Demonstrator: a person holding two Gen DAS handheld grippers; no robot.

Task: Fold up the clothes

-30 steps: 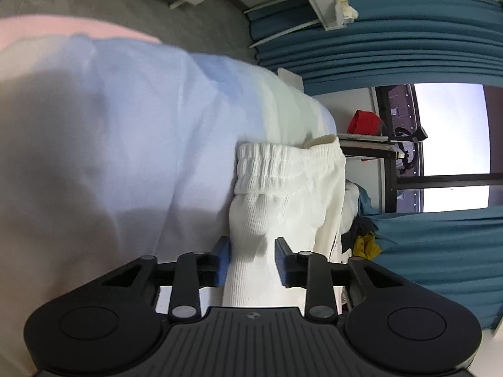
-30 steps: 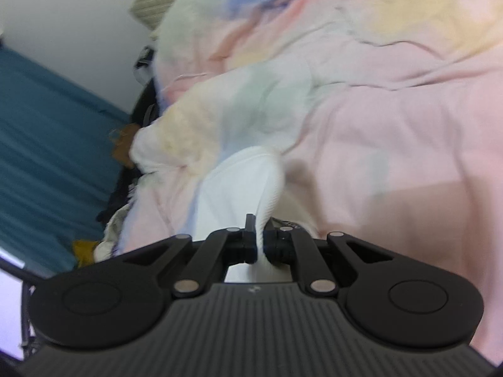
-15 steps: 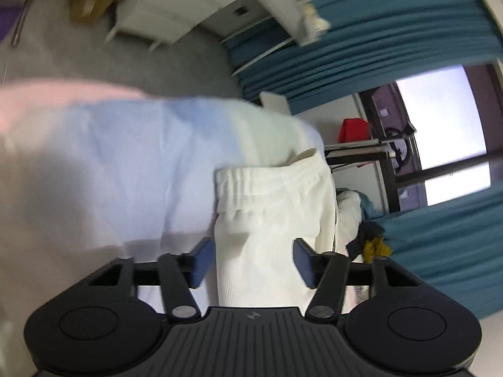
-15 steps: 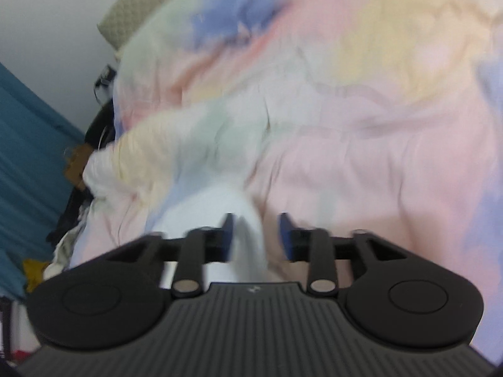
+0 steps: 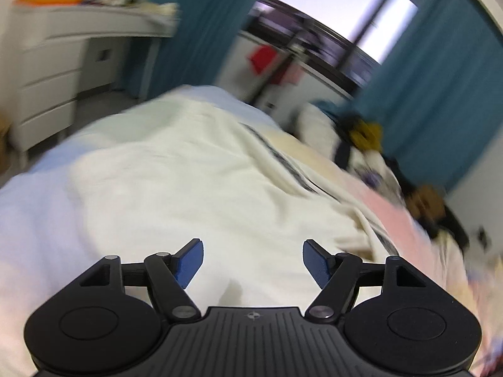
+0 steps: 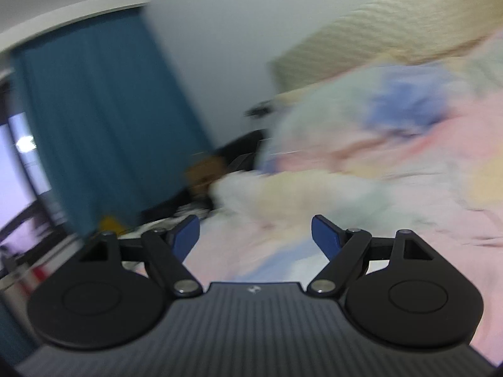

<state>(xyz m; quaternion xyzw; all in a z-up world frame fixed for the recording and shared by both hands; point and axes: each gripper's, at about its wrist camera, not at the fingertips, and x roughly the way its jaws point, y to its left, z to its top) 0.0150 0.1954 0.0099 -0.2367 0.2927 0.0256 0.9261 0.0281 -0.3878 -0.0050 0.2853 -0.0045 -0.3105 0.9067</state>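
My left gripper is open and empty above the bed. A cream-white cloth with a dark stripe lies spread over the pastel bedspread ahead of it; the view is blurred. My right gripper is open and empty over the pink and pastel bedspread. The white pants I held a moment ago do not show clearly in either view.
White drawers and teal curtains stand beyond the bed. A pile of clothes with a yellow item lies past the bed's far edge. A beige headboard and a teal curtain show in the right wrist view.
Both grippers let go of the white pants, opened wide and swung up and away. Both views now blur with the motion and look across the bed.
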